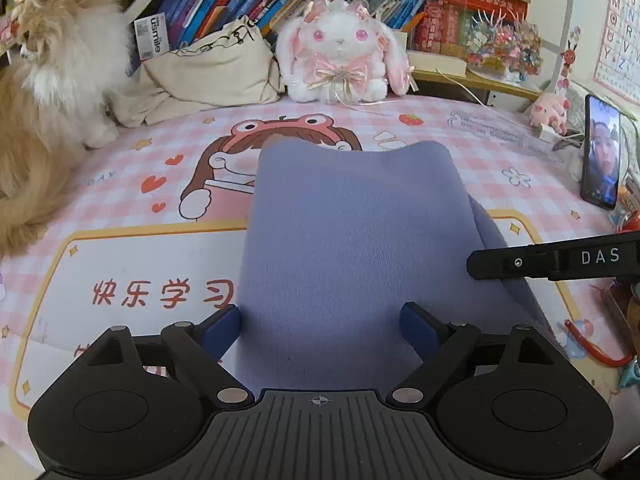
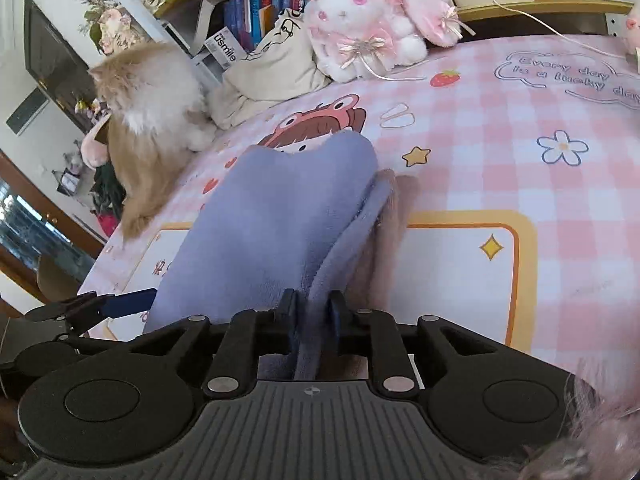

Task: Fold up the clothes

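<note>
Your right gripper (image 2: 313,312) is clamped on the lavender garment's (image 1: 352,240) right edge; your left gripper (image 1: 320,328) is spread wide over its near edge. Garment lies mid-mat (image 1: 460,152), cat (image 1: 52,92) left, open room right

Bare pink checked mat (image 2: 500,128) fills the right half of the right wrist frame: passage open. Left edge obstructed by a cat (image 1: 44,92). Top edge blocked by cloth bag (image 1: 216,68) and plush rabbit (image 1: 340,52). Upright phone (image 1: 602,152) at right edge.
</note>
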A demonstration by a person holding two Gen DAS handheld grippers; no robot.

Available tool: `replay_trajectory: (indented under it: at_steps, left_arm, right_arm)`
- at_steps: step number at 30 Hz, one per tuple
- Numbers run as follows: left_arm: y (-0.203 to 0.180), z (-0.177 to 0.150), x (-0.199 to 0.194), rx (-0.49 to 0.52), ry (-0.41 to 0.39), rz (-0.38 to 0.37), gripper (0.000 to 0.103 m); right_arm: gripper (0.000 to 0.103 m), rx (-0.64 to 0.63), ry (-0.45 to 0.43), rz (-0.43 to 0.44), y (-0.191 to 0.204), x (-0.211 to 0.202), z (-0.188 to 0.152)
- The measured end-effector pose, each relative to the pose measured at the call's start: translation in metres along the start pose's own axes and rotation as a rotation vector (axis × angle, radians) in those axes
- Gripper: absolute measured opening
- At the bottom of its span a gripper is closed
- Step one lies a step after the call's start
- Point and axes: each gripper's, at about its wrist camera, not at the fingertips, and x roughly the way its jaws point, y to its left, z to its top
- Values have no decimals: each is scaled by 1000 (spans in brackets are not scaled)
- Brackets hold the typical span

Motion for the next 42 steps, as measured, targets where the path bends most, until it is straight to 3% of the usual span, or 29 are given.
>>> replay_trajectory:
  at_steps: [3,6,8,13,18,23,29,34,36,37,39,42]
  left_arm:
    - [5,5,-9,-13,-37,8,89]
    - [14,11,-18,-38,-77,7,90]
    - [22,14,-13,-84,-41,-13,90]
    - [47,10,6,-231,48,-49,89]
    - [67,5,16,-342,58,-153,89]
    - [75,10,33,-355,83,-247,89]
    - [81,17,52,-348,136,-352,88]
    - [83,21,58,-341,143,-399,82]
    - [82,23,58,-324,152,-397,76]
    - [82,24,56,-308,148,-393,68]
    - [73,28,46,-211,114,-379,59]
    - [59,32,32,-54,67,-359,58]
  right_arm:
    - [50,27,11,0,-1,-7,1]
    - [67,54,22,0,-1,-13,1]
    - [68,80,43,-26,-4,-16,-1]
    - [68,180,99,-30,-17,-15,-9]
    - [68,222,88,-26,-18,-14,-13]
    - [64,243,89,-35,-9,-5,-12]
    - [51,287,68,-74,2,7,-13]
    - [42,288,30,-125,9,9,-16]
    - [35,241,13,-153,17,9,-18]
    - [33,197,-1,-175,23,9,-18]
    - [28,47,-33,-243,42,11,-21]
    - [23,-163,-58,-316,68,13,-29]
